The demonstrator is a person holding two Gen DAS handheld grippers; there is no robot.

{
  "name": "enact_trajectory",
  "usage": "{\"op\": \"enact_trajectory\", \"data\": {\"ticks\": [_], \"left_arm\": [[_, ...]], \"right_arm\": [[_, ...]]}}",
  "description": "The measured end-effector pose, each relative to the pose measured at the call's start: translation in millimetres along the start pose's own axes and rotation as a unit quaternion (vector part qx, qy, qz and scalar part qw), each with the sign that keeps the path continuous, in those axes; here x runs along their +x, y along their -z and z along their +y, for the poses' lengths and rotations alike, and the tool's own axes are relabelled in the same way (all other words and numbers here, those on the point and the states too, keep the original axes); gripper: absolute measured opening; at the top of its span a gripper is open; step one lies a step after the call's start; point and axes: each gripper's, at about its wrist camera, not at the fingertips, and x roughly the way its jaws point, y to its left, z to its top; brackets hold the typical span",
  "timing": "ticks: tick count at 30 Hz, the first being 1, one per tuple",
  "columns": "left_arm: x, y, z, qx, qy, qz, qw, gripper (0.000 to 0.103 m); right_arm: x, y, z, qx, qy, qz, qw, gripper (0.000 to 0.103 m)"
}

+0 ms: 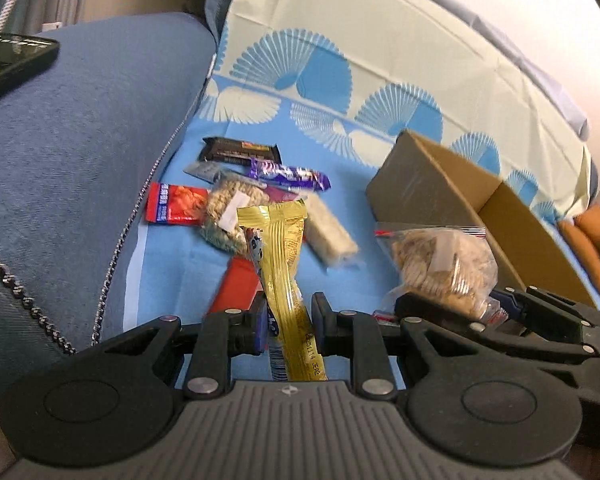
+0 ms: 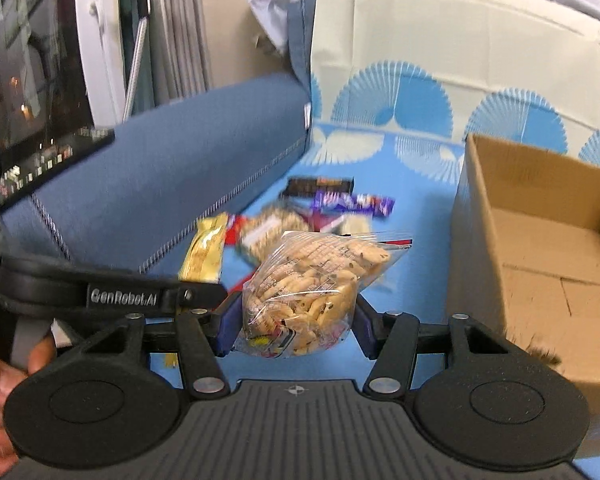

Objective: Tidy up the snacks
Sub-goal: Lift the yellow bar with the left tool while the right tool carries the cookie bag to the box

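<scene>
Blue cloth: a blue and cream fan-printed cloth (image 1: 332, 128) covers the seat of a blue sofa, and the snacks lie on it.
Left gripper: the left gripper (image 1: 288, 320) has its fingers (image 1: 256, 330) drawn narrow, clamped on a gold wrapper snack (image 1: 280, 248) that stands up between them, lifted off the cloth.
Right gripper: the right gripper (image 2: 294, 328) has its fingers (image 2: 226, 328) at a middling width, pressing both sides of a clear zip bag of small biscuits (image 2: 312, 280), held above the cloth.
Snack pile: beyond the gold wrapper lie a black bar (image 1: 240, 150), a purple bar (image 1: 290, 174), a red packet (image 1: 176, 204), a clear bag of grains (image 1: 228, 216) and a pale bar (image 1: 330, 236), close together and partly overlapping.
Cardboard box: an open cardboard box (image 2: 540, 216) sits on the cloth to the right of the pile, well apart from it; nothing shows inside the part that is visible.
Sofa arm: the blue sofa arm (image 1: 80, 140) runs along the left, with a dark phone (image 1: 12, 60) lying on top.
Person: a hand (image 2: 4, 376) grips the left gripper's handle at the lower left of the right wrist view.
</scene>
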Motion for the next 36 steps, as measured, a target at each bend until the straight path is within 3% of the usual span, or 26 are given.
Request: {"op": "enact_trajectory", "data": {"ticks": [6,13,23,30,36], "left_arm": [[-10.8,-1.6,5.2,-0.014,0.003,-0.024,0.9996,0.024],[-18.9,-2.3,-11.7,0.023,-0.014,-0.041,0.9988,0.024],[-19.0,-8.8,-28.7,0.008,-0.034,-0.017,0.9993,0.024],[-20.2,-22.6,-60.1,0.021,-0.024,-0.028,0.9991,0.024],[-16.1,-41.5,-99.4,0.037,-0.006,-0.045,0.9983,0.024]], "right_arm": [[-8.6,-3.5,-6.3,-0.005,-0.006,-0.039,0.999,0.058],[-27.9,-4.4,-23.4,-0.003,-0.025,-0.074,0.997,0.058],[-34.4,-12.1,-48.9,0.015,-0.044,-0.105,0.993,0.058],[-35.7,-23.4,-72.3,0.064,-0.046,-0.127,0.989,0.058],[-43.6,-27.6,-99.1,0.103,-0.022,-0.151,0.983,0.058]]}}
